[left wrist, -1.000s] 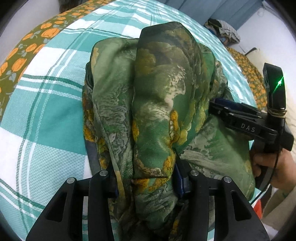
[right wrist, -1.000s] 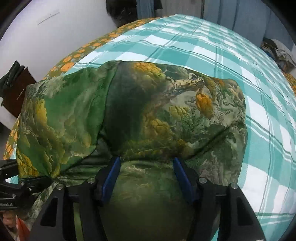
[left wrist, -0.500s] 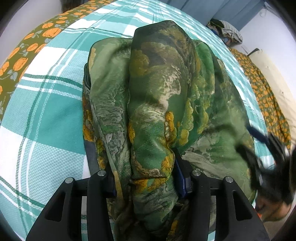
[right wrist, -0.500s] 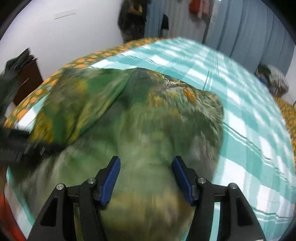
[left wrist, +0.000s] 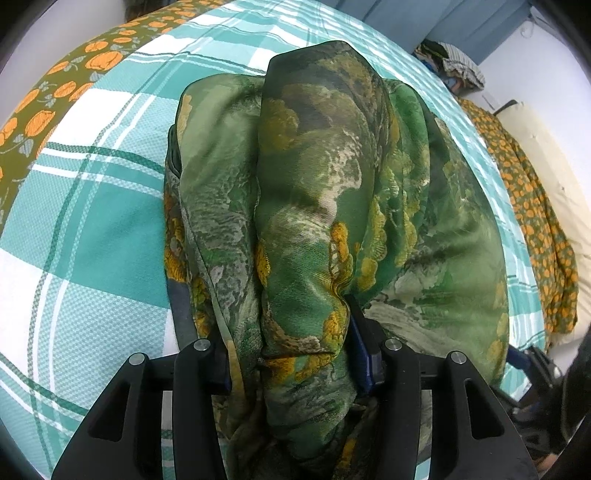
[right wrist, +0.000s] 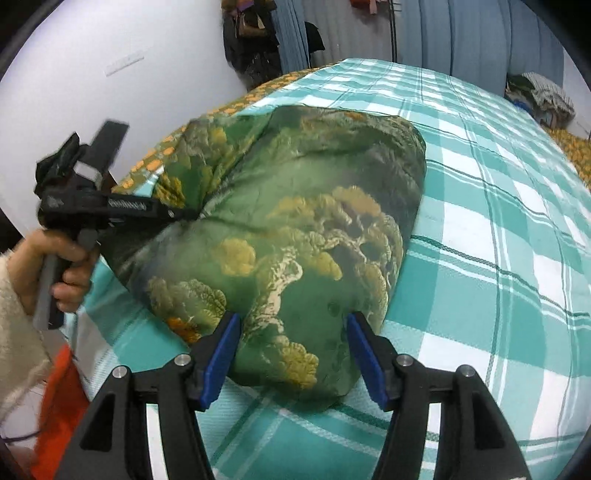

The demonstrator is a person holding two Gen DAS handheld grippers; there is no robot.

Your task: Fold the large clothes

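A large green garment (left wrist: pixel 332 206) with yellow and cream print lies folded in a thick bundle on the bed. My left gripper (left wrist: pixel 291 362) is shut on a bunched ridge of its cloth. In the right wrist view the same garment (right wrist: pixel 303 229) lies flat, and the left gripper (right wrist: pixel 177 214) bites into its left edge, held by a hand (right wrist: pixel 70 266) in a cream sleeve. My right gripper (right wrist: pixel 291 347) hovers over the garment's near end. Its jaws are opening and the blue pads (right wrist: pixel 225 347) straddle the cloth without pinching it. That gripper shows blurred at the left view's lower right (left wrist: pixel 532 369).
The bed carries a teal and white plaid sheet (right wrist: pixel 498 240) over an orange-flowered cover (left wrist: pixel 55 96). A heap of clothes (right wrist: pixel 539 96) sits at the far corner. A white wall, blue curtains (right wrist: pixel 461 33) and hanging dark clothes stand behind. Something orange-red (right wrist: pixel 55 406) lies beside the bed.
My right gripper drew back along the garment to its near end, leaving the cloth lying flat. In the left wrist view it slid from mid right to the lower right corner. The left gripper stayed put.
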